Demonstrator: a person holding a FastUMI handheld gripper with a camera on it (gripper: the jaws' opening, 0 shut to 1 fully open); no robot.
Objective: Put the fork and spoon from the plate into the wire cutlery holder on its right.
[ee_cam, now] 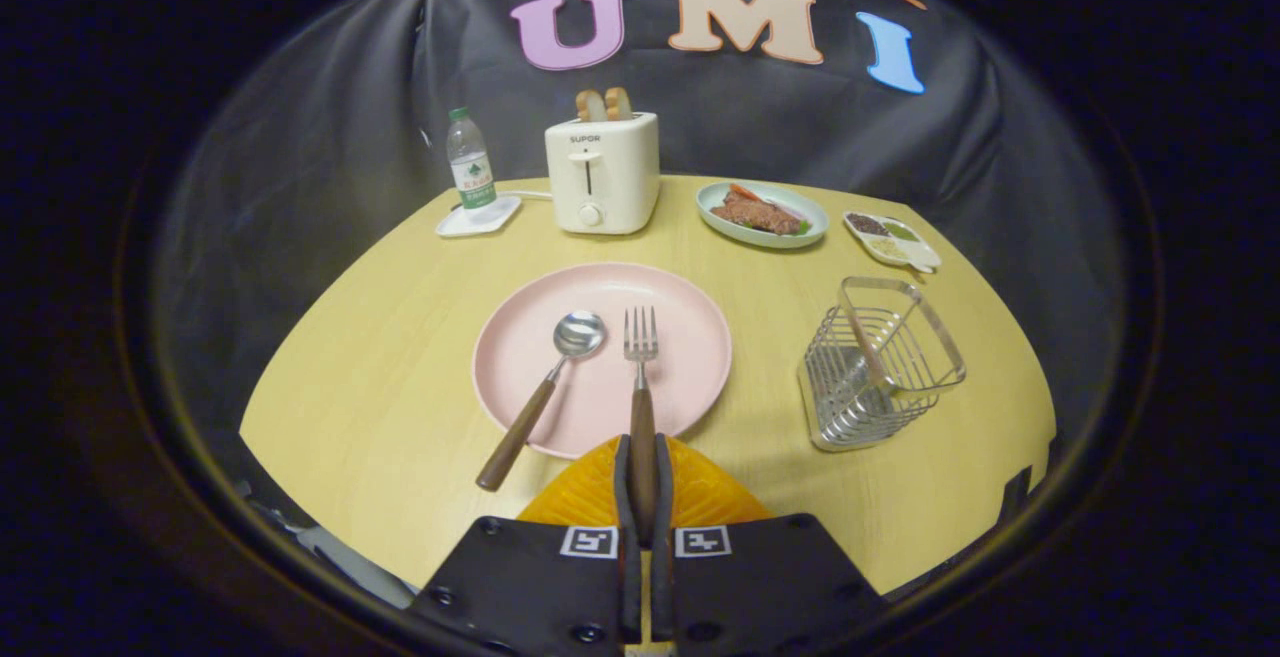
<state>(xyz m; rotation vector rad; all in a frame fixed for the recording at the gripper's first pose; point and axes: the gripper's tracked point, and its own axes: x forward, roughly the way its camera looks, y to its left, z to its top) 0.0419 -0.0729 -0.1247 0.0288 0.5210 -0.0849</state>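
Fork (pixel 641 377) sits pinched in your gripper (pixel 642 462): both fingers press on its brown wooden handle, and the tines reach out ahead over the pink plate (pixel 690 357). Your spoon (pixel 545 392) lies just left of the fingers, bowl on the plate, handle slanting off the rim onto the yellow table (pixel 380 357). Your wire cutlery holder (pixel 880 362) stands to the right of the plate, well apart from the fingers.
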